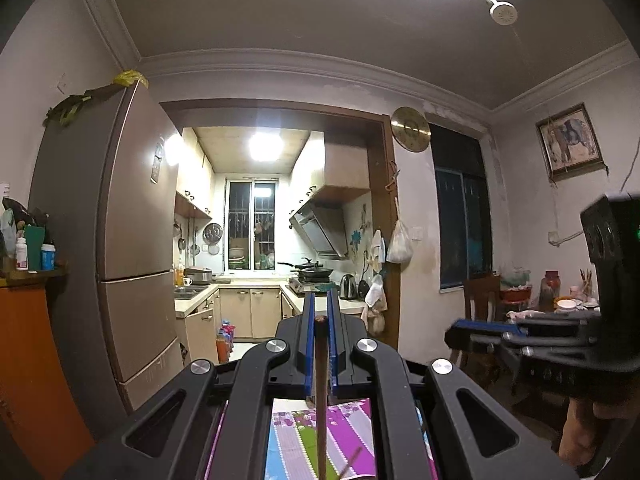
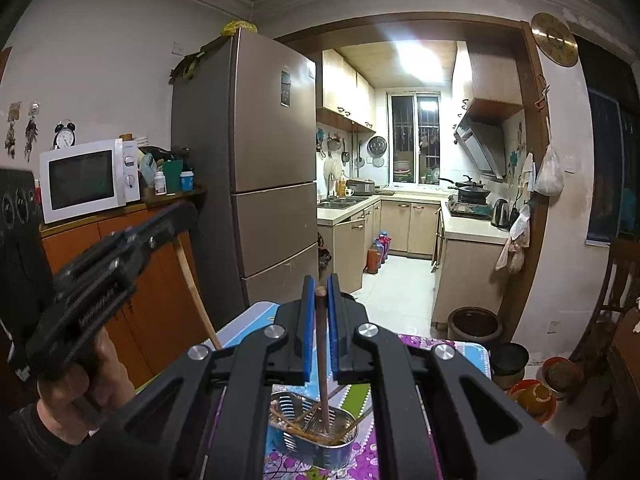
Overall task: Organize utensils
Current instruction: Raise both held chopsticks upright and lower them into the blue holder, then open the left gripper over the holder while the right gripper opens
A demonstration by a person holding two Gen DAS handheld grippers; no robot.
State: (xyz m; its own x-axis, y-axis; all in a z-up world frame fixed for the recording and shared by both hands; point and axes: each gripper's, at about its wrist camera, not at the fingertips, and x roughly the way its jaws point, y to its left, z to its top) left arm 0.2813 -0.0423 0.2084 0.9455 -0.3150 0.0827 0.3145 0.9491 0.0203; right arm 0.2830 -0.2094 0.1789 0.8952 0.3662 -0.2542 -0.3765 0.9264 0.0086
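Note:
My left gripper (image 1: 320,304) is shut on a brown chopstick (image 1: 320,392) that hangs down over the flowered tablecloth (image 1: 348,436). My right gripper (image 2: 320,288) is shut on another brown chopstick (image 2: 322,368) whose lower end reaches into a metal utensil holder (image 2: 316,436) on the table. Several chopsticks lie inside the holder. The right gripper also shows at the right of the left wrist view (image 1: 480,326), and the left gripper at the left of the right wrist view (image 2: 160,220).
A fridge (image 2: 264,168) stands ahead, with an orange cabinet (image 2: 132,276) and microwave (image 2: 86,178) to its left. A kitchen doorway opens behind. Pots and bowls (image 2: 532,398) sit on the floor at the right, beside a wooden chair (image 2: 616,292).

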